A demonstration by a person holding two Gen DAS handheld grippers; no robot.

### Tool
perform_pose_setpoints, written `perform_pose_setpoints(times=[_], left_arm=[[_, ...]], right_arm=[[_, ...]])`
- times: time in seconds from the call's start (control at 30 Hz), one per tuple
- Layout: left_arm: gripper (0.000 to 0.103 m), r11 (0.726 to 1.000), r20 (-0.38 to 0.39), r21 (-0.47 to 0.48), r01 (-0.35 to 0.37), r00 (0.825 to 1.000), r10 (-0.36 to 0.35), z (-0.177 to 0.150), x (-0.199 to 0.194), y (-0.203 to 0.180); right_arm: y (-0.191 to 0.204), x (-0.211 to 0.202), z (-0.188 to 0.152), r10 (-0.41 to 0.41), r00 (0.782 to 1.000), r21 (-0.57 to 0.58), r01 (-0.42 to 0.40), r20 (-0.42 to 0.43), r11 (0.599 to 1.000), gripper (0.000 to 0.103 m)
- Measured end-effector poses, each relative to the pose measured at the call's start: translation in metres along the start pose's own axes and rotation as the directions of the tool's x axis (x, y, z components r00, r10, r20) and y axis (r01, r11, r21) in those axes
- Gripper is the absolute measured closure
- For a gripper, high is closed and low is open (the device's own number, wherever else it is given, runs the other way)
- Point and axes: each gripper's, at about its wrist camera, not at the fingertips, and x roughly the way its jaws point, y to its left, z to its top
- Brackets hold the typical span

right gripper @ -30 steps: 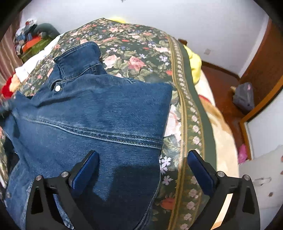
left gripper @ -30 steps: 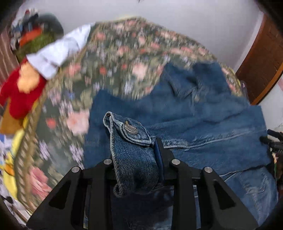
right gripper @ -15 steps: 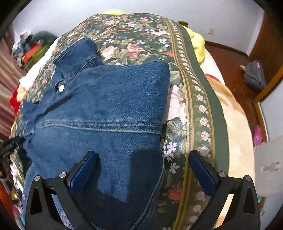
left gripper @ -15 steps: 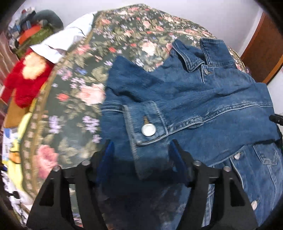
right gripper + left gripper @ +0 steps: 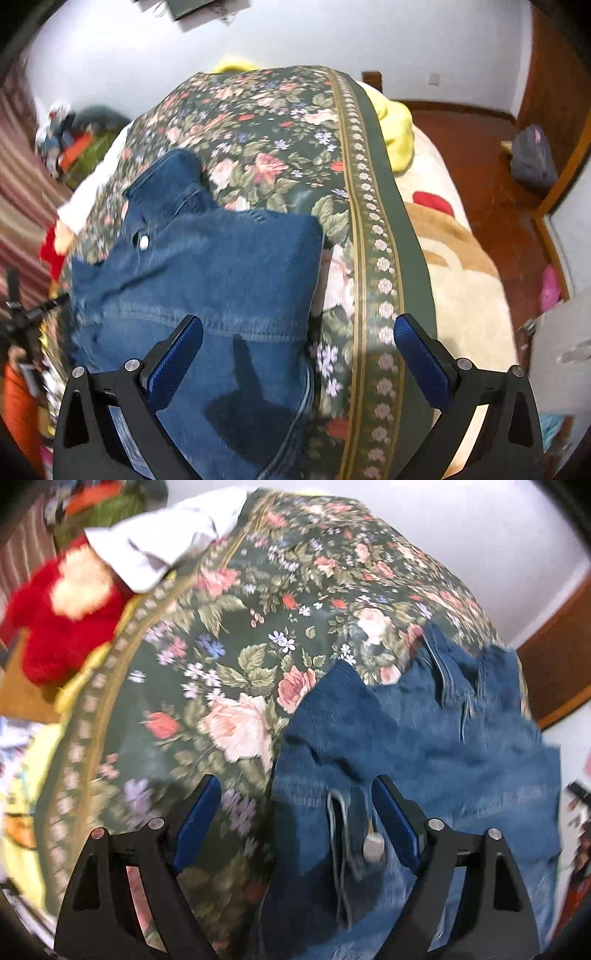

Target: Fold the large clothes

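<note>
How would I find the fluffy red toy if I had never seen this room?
Start at the bed with the dark flowery bedspread. Follow its gold-patterned border to the side where a white cloth lies. The red plush toy sits just off that edge, the only bright red furry thing there, with a cream patch.

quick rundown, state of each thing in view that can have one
denim jacket: partly folded, flat on the bed
sleeve cuff: lying on the jacket, button done up, not gripped
left gripper: jaws opening, nothing pressed
right gripper: open, empty
bedspread: spread over the bed
</note>
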Motion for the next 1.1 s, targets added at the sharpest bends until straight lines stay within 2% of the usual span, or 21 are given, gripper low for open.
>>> perform_pose_setpoints(times=[0.13,0.27,0.33,0.37,0.43,0.5,0.53,0.6,0.67,0.8,0.97,1.1], left_arm=[[0.021,0.995,-0.020,-0.040,0.089,0.996,-0.089,0.013,0.024,0.002],[0.030,0.992,-0.035,-0.017,0.124,0.992,-0.125,0.022,0.044,-0.005],[0.039,0.991,-0.044,0.013,0.135,0.990,-0.134,0.022,0.051,-0.012],[0.044,0.991,-0.057,0.032,0.129,0.990,-0.127,0.021,0.057,-0.017],[0.055,0.992,-0.054,0.063,0.105,0.993,-0.102,0.019,0.063,-0.025],[0.067,0.994,-0.046,0.073,0.087,0.995,-0.083,0.018,0.064,-0.029],[0.071,0.994,-0.043,0.069,0.084,0.996,-0.081,0.018,0.062,-0.031],[0.084,0.995,-0.027,0.073,0.074,0.997,-0.073,0.020,0.050,-0.038],[0.087,0.992,0.026,0.119,0.039,0.999,-0.042,0.023,0.031,-0.051],[0.091,0.987,0.125,0.154,0.035,0.991,-0.055,0.040,-0.010,-0.067],[0.091,0.978,0.276,0.205,-0.042,0.961,-0.016,0.062,-0.048,-0.083],[0.091,0.986,0.260,0.150,-0.072,0.965,0.031,0.083,-0.033,-0.069]], right_arm=[[-0.009,0.023,0.012,0.038,0.999,0.056,-0.036,-0.034,0.998,0.007],[0.000,0.048,0.022,0.081,0.995,0.043,-0.078,-0.063,0.996,0.020],[0.010,0.059,0.025,0.104,0.992,0.024,-0.102,-0.071,0.994,0.028],[0.016,0.065,0.026,0.125,0.989,0.017,-0.124,-0.080,0.992,0.036],[0.026,0.074,0.026,0.115,0.990,0.004,-0.115,-0.080,0.993,0.041],[0.037,0.078,0.025,0.099,0.993,-0.040,-0.102,-0.069,0.994,0.066],[0.042,0.076,0.025,0.090,0.995,-0.063,-0.093,-0.046,0.994,0.068],[0.054,0.066,0.030,0.053,0.999,-0.120,-0.051,0.009,0.992,0.078],[0.062,0.055,0.039,0.044,0.998,-0.142,-0.036,0.054,0.989,0.082],[0.087,0.034,0.064,0.030,0.989,-0.202,0.000,0.142,0.979,0.086],[0.121,0.025,0.102,0.003,0.975,-0.274,0.059,0.220,0.960,0.090],[0.133,0.046,0.131,-0.010,0.981,-0.271,0.063,0.193,0.960,0.090]])
